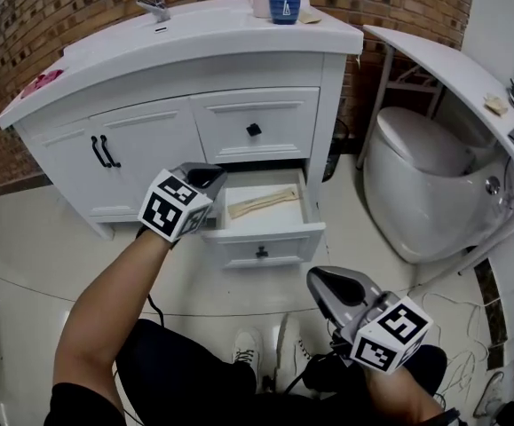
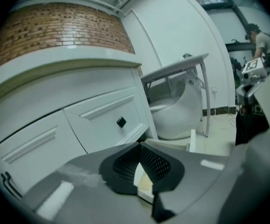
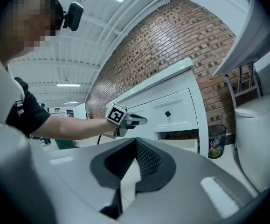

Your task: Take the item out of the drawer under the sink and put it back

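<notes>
**A:** Where's the item right now?

**B:** The tan packet (image 1: 262, 202) lies slantwise on the floor of the open drawer (image 1: 265, 240) under the sink. Nothing is holding it.

**A:** And the tools?

**B:** The left hand-held gripper (image 1: 208, 178) hovers over the drawer's left front corner, its jaws pressed together on nothing. The right hand-held gripper (image 1: 323, 284) hangs low by the person's knees, well apart from the drawer. It's closed and empty too.

**A:** So what's the step?

**B:** I can't tell whether the pick is still to come or the packet is already back. For a pick, I'd spread the left jaws before descending. I'd come down steeply over the packet's middle and span its narrow width. It looks thin and flat, so a shallow pinch may skid. Keep clear of the drawer walls. If it's time to close, push squarely on the drawer front beside the knob (image 1: 261, 252).
</notes>
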Demonstrator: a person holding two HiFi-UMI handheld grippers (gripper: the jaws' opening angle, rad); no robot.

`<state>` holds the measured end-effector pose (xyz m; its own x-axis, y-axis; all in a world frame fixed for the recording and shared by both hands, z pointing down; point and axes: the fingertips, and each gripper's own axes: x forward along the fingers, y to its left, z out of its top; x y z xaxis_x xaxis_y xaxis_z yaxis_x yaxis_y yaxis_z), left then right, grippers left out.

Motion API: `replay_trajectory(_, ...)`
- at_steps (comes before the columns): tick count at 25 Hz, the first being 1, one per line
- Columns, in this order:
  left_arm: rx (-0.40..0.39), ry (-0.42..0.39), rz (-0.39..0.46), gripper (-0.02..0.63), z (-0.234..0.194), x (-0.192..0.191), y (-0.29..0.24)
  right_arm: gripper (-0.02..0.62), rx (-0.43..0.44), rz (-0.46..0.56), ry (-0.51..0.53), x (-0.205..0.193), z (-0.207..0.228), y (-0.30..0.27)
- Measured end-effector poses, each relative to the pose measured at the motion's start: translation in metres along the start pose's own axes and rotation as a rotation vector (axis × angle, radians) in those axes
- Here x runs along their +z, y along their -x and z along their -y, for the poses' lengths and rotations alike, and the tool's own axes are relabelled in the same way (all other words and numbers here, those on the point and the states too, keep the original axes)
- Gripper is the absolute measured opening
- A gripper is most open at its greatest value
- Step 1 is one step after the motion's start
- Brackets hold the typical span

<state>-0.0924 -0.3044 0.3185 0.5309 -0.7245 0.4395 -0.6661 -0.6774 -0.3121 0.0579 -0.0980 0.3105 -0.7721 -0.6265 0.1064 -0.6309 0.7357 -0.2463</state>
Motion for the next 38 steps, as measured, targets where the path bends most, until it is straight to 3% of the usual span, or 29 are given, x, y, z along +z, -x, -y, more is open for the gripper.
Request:
replay_trajectory(4, -0.007, 0.055, 0.123, 0.006, 0.032, 0.018, 0.056, 0.003, 0.015, 0.013, -0.002, 0.004, -0.009, 0.005)
replay_trajectory(13, -0.110, 0.116, 0.258, 0.006, 0.114, 0.039, 0.125, 0.003, 0.051, 0.026, 0.032, 0.012, -0.036, 0.013)
replay_trajectory(20, -0.105, 0.304, 0.369, 0.006, 0.148, 0.030, 0.167, 0.003, 0.059, 0.027, 0.032, 0.013, -0.047, 0.027)
replay_trajectory(25, -0.131, 0.275, 0.359, 0.006, 0.180, 0.018, 0.185, 0.003, 0.065, -0.011, 0.060, 0.004, -0.059, 0.029)
replay_trajectory(38, -0.169, 0.301, 0.361, 0.006, 0.194, 0.004, 0.184, 0.003, 0.045, -0.040, 0.069, -0.008, -0.058, 0.023)
